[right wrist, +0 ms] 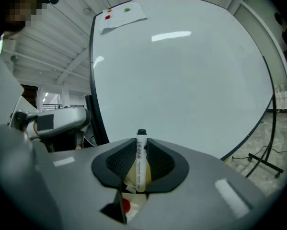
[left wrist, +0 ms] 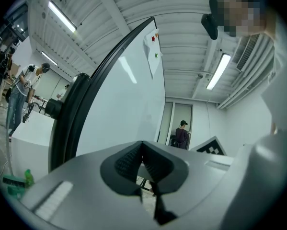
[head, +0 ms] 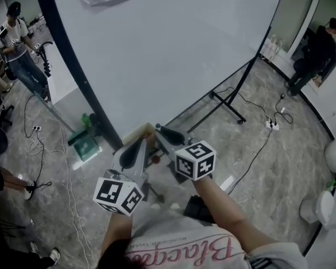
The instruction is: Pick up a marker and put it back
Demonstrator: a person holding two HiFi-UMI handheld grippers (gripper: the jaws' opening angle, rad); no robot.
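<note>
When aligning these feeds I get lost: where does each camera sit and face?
Head view: on the person's head, facing steeply down at the grey stone floor; both forearms, left gripper and right gripper show.
Left gripper view: on that gripper, facing up along its shut, empty jaws at the ceiling.
Right gripper view: on that gripper, facing along jaws closed on a white marker with a black cap.
Shared: the white whiteboard shows in all three.

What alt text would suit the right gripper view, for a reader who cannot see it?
The right tool grips a white marker with a black cap, upright between its jaws. Behind it stands a large blank whiteboard with a paper sheet fixed near its top.
</note>
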